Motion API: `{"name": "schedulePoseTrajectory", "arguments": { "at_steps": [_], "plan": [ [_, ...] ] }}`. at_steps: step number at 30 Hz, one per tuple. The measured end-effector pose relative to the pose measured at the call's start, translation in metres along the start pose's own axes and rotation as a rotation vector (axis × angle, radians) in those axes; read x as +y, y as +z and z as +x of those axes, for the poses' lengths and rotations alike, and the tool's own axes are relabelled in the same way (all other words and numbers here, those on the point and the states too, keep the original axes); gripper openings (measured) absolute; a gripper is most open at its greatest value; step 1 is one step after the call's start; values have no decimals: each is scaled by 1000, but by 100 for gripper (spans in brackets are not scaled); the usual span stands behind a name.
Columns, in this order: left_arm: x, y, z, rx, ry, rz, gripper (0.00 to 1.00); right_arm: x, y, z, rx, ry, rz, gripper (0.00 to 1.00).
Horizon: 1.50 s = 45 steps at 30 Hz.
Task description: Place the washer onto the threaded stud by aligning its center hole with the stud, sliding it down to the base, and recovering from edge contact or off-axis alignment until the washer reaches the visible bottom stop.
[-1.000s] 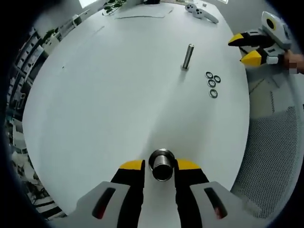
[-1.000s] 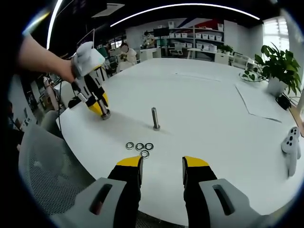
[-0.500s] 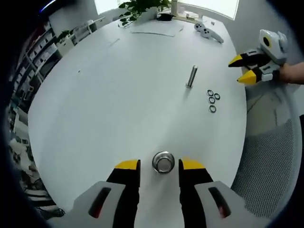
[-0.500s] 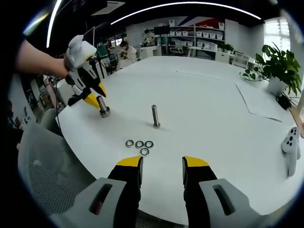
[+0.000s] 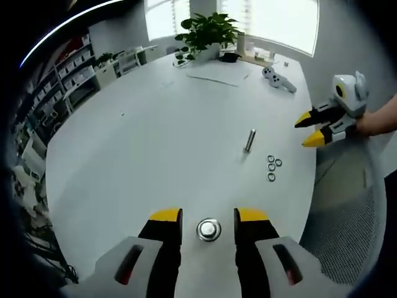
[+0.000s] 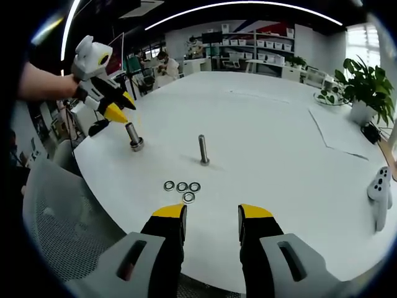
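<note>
Our left hand-held gripper [image 5: 208, 217] gapes above one upright stud [image 5: 209, 229]; our right hand-held gripper [image 6: 211, 214] gapes empty near four washers [image 6: 182, 189]

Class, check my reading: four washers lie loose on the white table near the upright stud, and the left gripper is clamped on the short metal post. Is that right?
Not quite. The left gripper is open and lifted off the short post, as the right gripper view shows. The four washers do lie near the stud on the table.
</note>
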<state>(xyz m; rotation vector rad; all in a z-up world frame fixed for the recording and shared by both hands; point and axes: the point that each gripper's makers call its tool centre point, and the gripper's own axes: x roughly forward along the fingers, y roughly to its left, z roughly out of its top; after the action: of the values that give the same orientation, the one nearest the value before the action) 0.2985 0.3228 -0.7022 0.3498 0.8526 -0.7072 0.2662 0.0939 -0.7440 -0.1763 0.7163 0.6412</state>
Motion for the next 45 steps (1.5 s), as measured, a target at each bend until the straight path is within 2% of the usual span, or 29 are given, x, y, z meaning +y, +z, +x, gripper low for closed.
{"name": "schedulePoseTrajectory", "arguments": {
  "at_steps": [4, 8, 15, 19, 24, 34, 45],
  "plan": [
    [-2, 2, -3, -38, 16, -6, 33, 1, -1, 0, 5, 1, -2, 36],
    [-5, 0, -5, -58, 18, -33, 33, 1, -1, 0, 7, 1, -1, 36],
    [-7, 1, -15, -133, 47, -92, 33, 0, -2, 1, 13, 3, -3, 36],
    [-12, -3, -19, -149, 55, -114, 33, -1, -3, 2, 14, 4, -3, 36],
    [-21, -2, -25, -221, 63, -130, 33, 0, -3, 1, 14, 6, -2, 36],
    [-42, -16, -27, -223, 46, -145, 33, 1, -6, 2, 29, 10, -10, 36],
    [-55, -41, -32, -229, 42, -219, 33, 1, -8, 3, 39, 12, -14, 36]
  ]
}}
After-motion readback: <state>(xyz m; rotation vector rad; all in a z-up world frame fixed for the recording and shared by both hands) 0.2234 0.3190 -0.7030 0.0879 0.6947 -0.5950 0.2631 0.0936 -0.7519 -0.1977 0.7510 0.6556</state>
